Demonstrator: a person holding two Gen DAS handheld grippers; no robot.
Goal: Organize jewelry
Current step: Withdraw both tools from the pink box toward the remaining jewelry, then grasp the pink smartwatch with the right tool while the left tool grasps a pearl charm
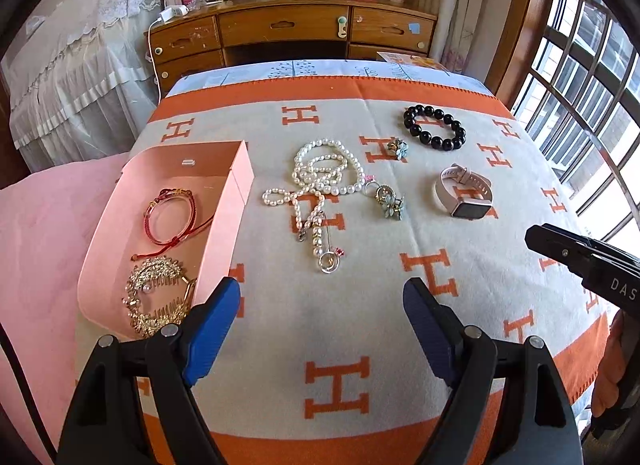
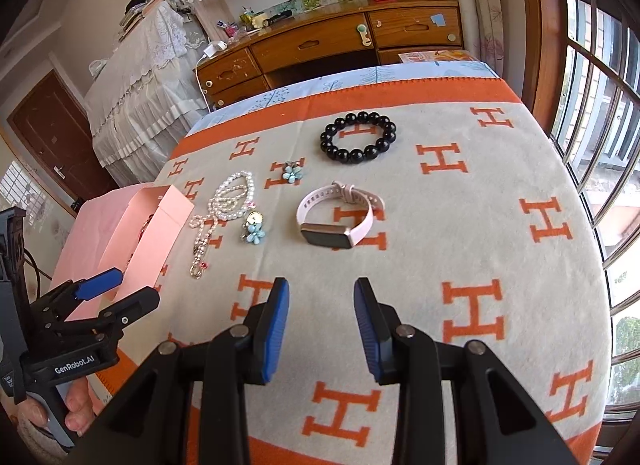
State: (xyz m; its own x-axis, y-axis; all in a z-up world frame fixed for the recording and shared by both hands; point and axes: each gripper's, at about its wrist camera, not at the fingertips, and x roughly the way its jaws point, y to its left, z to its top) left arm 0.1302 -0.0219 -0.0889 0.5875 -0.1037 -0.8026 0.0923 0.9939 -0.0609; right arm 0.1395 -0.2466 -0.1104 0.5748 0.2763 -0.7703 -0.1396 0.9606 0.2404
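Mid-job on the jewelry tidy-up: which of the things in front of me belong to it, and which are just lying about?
Job:
pink box, already holding red cord bracelet and gold hair comb
pearl necklace
black bead bracelet
flower earrings
pink watch

Lying about:
wooden dresser
charger

My left wrist camera looked forward and down between its fingers, close above the blanket [image 1: 360, 305]. My right one did likewise from further right. Both shared the pearl necklace [image 1: 320, 177] and watch [image 2: 340, 217].
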